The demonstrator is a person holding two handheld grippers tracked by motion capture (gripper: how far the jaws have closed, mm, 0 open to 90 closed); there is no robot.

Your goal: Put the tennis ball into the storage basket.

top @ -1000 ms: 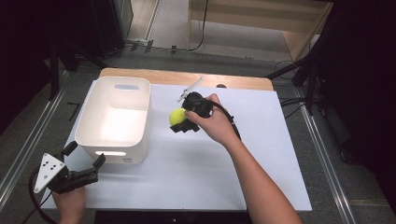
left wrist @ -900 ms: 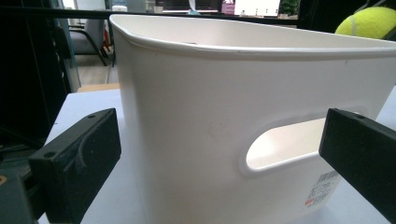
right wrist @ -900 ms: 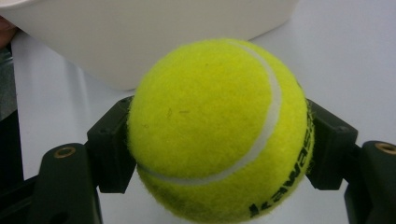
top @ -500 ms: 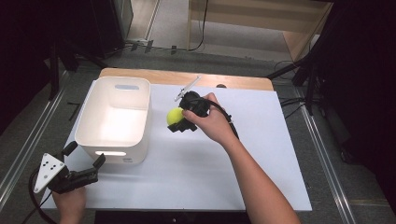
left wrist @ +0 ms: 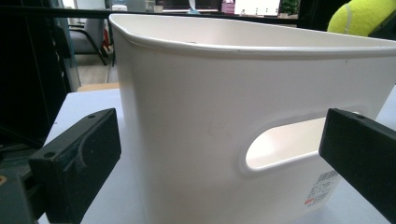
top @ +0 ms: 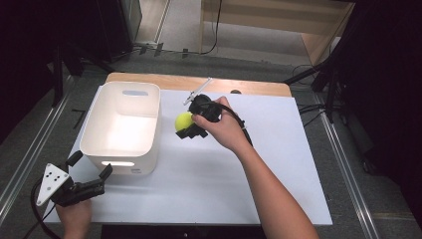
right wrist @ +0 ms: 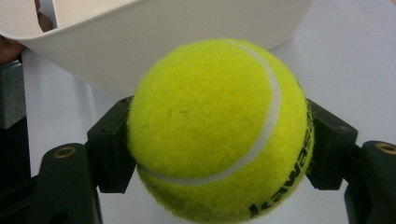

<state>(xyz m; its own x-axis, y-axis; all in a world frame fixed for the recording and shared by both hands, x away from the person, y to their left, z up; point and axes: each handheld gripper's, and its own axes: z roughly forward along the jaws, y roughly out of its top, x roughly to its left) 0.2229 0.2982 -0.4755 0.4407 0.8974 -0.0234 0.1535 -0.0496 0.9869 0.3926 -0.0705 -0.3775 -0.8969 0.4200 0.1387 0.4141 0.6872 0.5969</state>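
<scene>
Gripping a yellow-green tennis ball [right wrist: 217, 130], my right gripper [top: 191, 125] has both black jaws pressed against the ball's sides; in the right gripper view the ball sits squarely between them, its white seam curving across the front and dark lettering along the lower right. From the high view I see the ball [top: 183, 121] held just beside the right wall of the white plastic bin [top: 121, 147], near the bin's far half and above the white table top [top: 278, 164]. Whether the ball is clear of the bin wall or brushing it I cannot tell, but it is outside the bin, not over the opening.

My left gripper [top: 89, 181] rests at the near left corner of the table, its jaws standing apart with nothing between them. In the left gripper view the two jaws frame the bin's [left wrist: 201, 116] near wall with its oval handle cutout and a small label at the lower right; they are close to the wall without touching it. The ball [left wrist: 362, 17] peeks over the bin's rim at the top right of that view.
</scene>
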